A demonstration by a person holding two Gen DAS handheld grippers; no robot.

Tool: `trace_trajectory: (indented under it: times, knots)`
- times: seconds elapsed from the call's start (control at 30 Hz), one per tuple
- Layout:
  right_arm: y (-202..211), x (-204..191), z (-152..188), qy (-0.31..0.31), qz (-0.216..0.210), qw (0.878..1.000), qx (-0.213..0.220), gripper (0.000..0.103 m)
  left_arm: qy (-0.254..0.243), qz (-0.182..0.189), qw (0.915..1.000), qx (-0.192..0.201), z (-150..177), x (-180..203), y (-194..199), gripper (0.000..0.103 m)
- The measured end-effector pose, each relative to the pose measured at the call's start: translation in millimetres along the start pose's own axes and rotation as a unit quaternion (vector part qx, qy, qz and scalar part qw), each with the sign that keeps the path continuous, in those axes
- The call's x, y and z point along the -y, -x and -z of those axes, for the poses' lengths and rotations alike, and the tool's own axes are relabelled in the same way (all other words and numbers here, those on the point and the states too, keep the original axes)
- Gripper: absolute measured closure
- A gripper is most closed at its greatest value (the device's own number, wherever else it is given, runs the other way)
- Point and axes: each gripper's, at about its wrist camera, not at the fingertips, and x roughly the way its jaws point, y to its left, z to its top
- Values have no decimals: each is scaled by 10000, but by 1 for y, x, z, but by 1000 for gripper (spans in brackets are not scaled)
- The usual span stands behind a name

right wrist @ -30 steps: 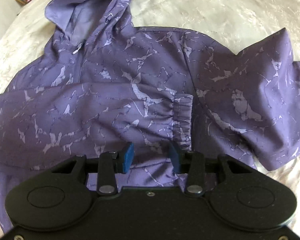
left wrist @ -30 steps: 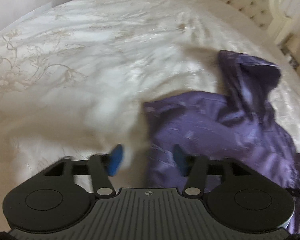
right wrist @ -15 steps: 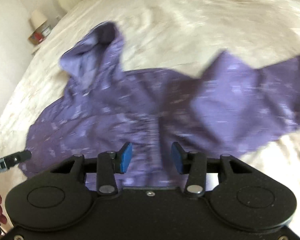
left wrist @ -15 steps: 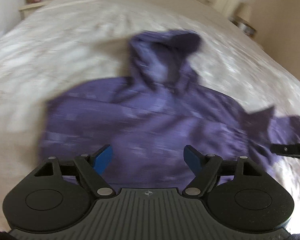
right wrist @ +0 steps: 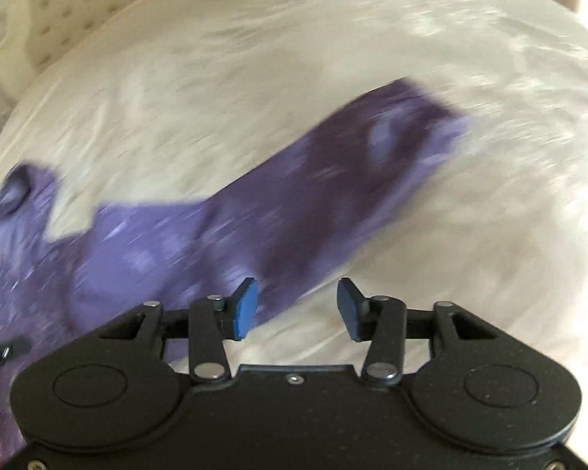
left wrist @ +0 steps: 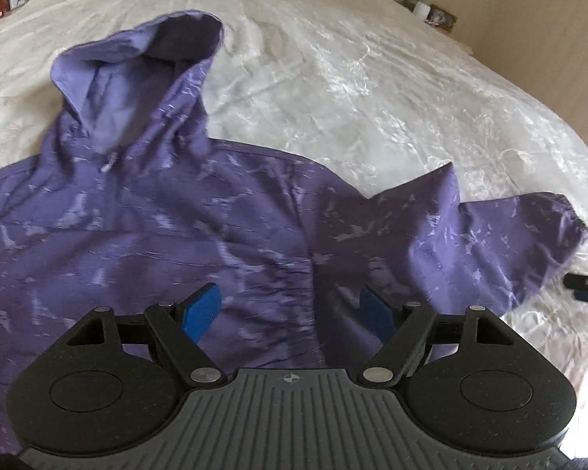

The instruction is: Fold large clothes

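lying flat on the cream bedspread (left wrist: 372,90) is the purple hooded jacket (left wrist: 168,219), left gripper (left wrist: 290,309) spread wide above its body, right gripper (right wrist: 296,309) open empty beside its outstretched sleeve (right wrist: 333,180).

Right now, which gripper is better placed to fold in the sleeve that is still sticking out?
Probably the right gripper. It is open, with the jacket's outstretched sleeve right ahead, beside its left finger. The left gripper, also open, sits over the purple hooded jacket's body, where the other sleeve already lies folded across.
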Motion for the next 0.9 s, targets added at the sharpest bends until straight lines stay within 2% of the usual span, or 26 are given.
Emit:
trace_trajectory:
  times: [0.03,0.13,0.23,0.4,0.47,0.5,0.6,0.8,0.9]
  knots:
    - [-2,11,-7,-100,89,9999,41,41,27,-26,10000,-32,-1,4,-1,26]
    - [-13,43,-27,-423,214,9988,102,41,44,-164,9998,-86,0,11,-4,26]
    - [-30,60,-47,-611,93,9980,110,41,94,-326,9993,-127,-1,14,-6,26]
    - [-59,62,-73,-647,-169,9977,143,41,271,-572,9978,-217,-4,13,-9,26]
    - [-63,61,-78,-641,-233,9975,195,65,295,-627,9973,-259,-6,13,-13,26]
    - [-65,59,-80,-571,-254,9979,161,86,299,-640,9971,-280,-6,14,-15,26]
    - [-56,54,-82,-339,-448,9980,295,88,299,-626,9970,-330,-10,18,-23,26]
    - [-2,52,-87,-172,-950,9918,837,89,49,-577,9968,-548,-13,36,-56,26]
    - [23,48,-87,-123,-1103,9885,1024,89,-227,-738,9942,-755,-13,44,-82,20]
